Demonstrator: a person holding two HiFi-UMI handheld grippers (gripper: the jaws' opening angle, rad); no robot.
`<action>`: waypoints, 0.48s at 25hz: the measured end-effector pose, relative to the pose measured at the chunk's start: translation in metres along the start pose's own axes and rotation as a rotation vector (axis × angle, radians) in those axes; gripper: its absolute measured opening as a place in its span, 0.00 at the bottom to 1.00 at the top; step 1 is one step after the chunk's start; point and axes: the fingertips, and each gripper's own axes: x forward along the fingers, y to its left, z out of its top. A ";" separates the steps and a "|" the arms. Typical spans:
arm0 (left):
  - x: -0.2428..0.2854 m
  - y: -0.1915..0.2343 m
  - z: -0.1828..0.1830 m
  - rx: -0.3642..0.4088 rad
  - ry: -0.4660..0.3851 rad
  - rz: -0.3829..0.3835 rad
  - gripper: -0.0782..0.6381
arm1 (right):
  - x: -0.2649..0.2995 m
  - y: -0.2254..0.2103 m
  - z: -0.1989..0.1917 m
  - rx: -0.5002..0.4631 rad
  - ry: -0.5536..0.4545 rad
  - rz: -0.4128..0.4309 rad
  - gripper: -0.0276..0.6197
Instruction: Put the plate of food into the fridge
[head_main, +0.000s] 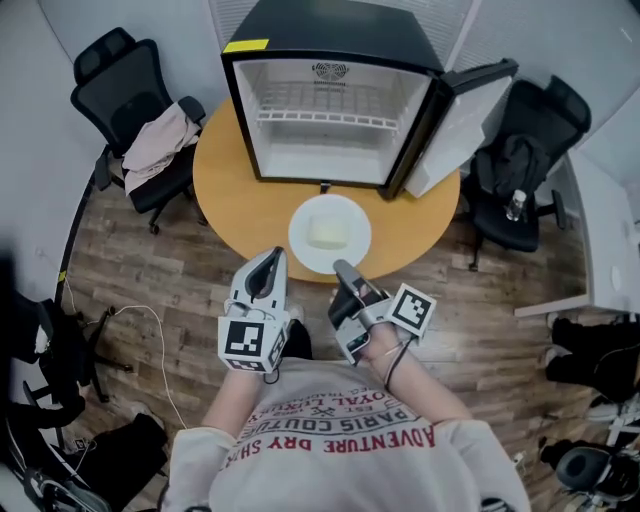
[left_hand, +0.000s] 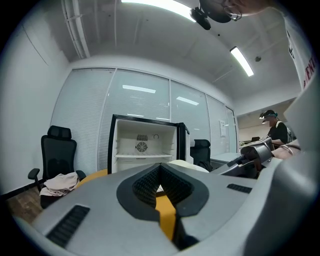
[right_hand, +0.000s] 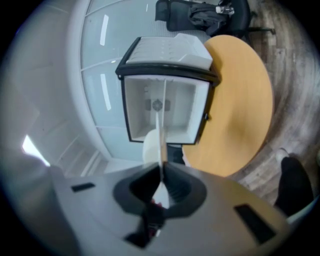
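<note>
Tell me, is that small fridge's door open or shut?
Open. The door stands swung out at the right; the fridge shows its white inside and wire shelf.

Bright, even light from the ceiling strip lights (left_hand: 242, 61), with soft shadows. Heavy fisheye bending at the edges; the right hand-held gripper (right_hand: 161, 167) is blurred close up.

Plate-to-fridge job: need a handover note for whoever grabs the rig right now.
Left hand-held gripper: shut, nothing in it, held near the plate's near-left side.
Right hand-held gripper: shut on the near rim of the plate.
The plate, with the food on it, is at the near side of the table, in front of the fridge. Cannot tell if it is lifted.
Done: door open, plate gripped.
Left: move the plate into the fridge, on or below the wire shelf, then release.
</note>
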 end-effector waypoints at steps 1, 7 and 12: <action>0.010 0.009 0.003 0.002 -0.007 -0.012 0.15 | 0.011 0.002 0.005 -0.002 -0.012 0.002 0.10; 0.072 0.067 0.018 0.027 -0.016 -0.087 0.15 | 0.079 0.016 0.038 -0.005 -0.110 0.021 0.10; 0.111 0.106 0.025 0.030 -0.017 -0.132 0.15 | 0.125 0.025 0.057 0.012 -0.163 0.019 0.10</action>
